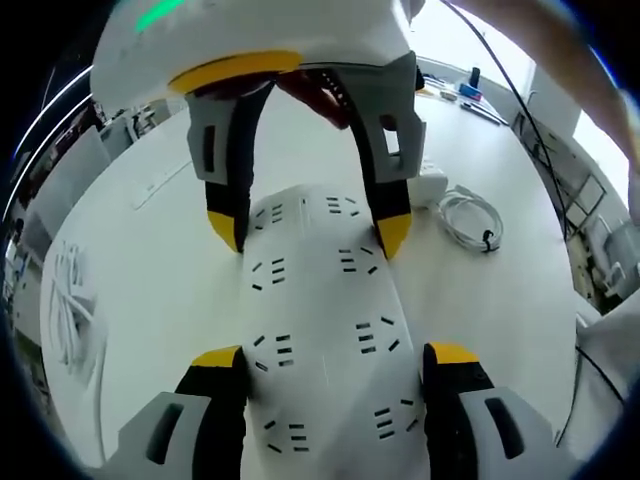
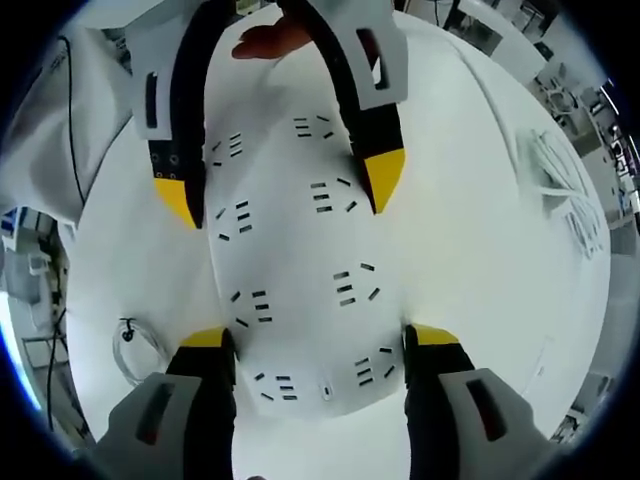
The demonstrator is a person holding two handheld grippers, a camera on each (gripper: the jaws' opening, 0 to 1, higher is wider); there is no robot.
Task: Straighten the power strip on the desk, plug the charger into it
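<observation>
- Bright, even light; the white desk nearly washes out toward 3 o'clock.
- Soft shadows, no hard glare.
- Strong fisheye bending at edges; centre sharp.

coiled white cable, white desk

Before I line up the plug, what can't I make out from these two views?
- Power strip: near end cut off by the left gripper view's bottom edge, between the left gripper jaws.
- Its far end, right gripper view: hidden behind the left gripper.
- Charger: partly covered by the right gripper; prongs hidden.
- Coiled cable: connector too small.
</observation>
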